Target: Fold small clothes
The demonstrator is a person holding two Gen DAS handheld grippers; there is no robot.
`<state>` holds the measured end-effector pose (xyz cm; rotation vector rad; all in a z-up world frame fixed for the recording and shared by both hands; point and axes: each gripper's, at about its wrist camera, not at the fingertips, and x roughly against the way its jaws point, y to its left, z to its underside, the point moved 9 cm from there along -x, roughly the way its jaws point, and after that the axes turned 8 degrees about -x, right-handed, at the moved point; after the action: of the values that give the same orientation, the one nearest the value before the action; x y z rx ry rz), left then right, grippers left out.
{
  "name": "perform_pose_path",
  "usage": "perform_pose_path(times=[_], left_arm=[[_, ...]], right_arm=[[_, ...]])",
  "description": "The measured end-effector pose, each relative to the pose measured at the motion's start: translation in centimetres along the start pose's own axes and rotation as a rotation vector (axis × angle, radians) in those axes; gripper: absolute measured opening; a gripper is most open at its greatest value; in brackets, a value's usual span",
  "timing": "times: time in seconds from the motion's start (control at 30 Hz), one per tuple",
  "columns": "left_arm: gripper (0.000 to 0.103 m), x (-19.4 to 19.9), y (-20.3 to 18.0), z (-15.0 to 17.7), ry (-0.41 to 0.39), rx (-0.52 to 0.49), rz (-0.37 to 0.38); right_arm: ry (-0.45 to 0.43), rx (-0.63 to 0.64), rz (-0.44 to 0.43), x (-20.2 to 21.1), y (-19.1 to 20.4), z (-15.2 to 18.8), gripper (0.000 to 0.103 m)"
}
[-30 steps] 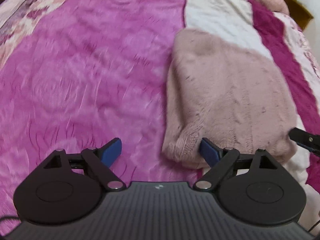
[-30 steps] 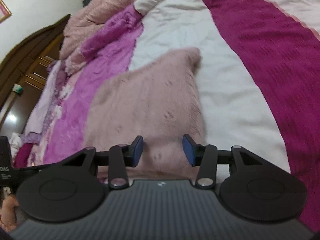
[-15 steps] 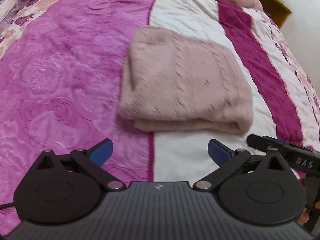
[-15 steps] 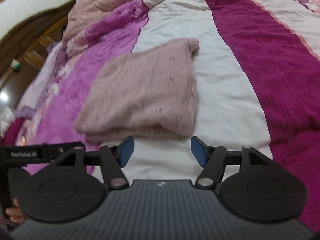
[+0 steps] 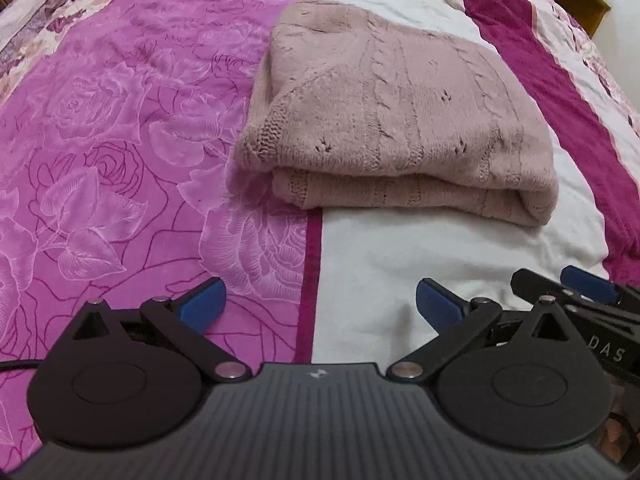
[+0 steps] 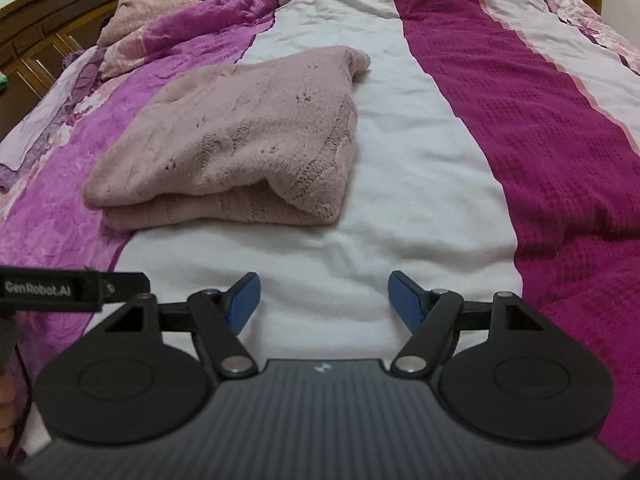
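The pink sweater [image 5: 400, 120] lies folded in a neat pile on the bed cover [image 5: 120, 140], a little way in front of both grippers. It looks like the folding of this one is done, so it sits there by itself and nothing needs to hold it.

The left gripper [image 5: 320, 306] has its jaws as wide apart as they go. There is nothing between them, only bed cover underneath, and the sweater is ahead of it and a bit to the right.

The right gripper [image 6: 324, 300] has just been opening its jaws, and they stand fairly wide, not as wide as the left one's. Nothing is between them. The sweater [image 6: 232, 136] is ahead of it and to the left, not touching.
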<state>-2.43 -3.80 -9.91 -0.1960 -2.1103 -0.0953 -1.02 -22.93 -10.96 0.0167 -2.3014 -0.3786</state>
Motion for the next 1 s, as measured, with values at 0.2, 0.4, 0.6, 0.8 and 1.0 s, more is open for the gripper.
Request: perform_pose_path(times=[0.2, 0.4, 0.6, 0.8, 1.0], left_arm=[[0.103, -0.43, -0.41, 0.23, 0.008, -0.023, -0.021], [0.103, -0.59, -0.64, 0.34, 0.009, -0.042, -0.03], [0.103, -0.65, -0.51, 0.36, 0.007, -0.037, -0.029], [0.103, -0.65, -0.47, 0.39, 0.006, -0.038, -0.028], [0.103, -0.7, -0.59, 0.4, 0.009, -0.039, -0.03]], right_arm=[[-0.005, -0.008, -0.006, -0.14, 0.05, 0.27, 0.076], [-0.007, -0.016, -0.006, -0.28, -0.05, 0.37, 0.076], [-0.007, -0.018, -0.007, -0.28, -0.08, 0.38, 0.076], [-0.008, -0.018, -0.007, -0.27, -0.09, 0.36, 0.076], [-0.008, -0.018, -0.008, -0.28, -0.07, 0.38, 0.076]])
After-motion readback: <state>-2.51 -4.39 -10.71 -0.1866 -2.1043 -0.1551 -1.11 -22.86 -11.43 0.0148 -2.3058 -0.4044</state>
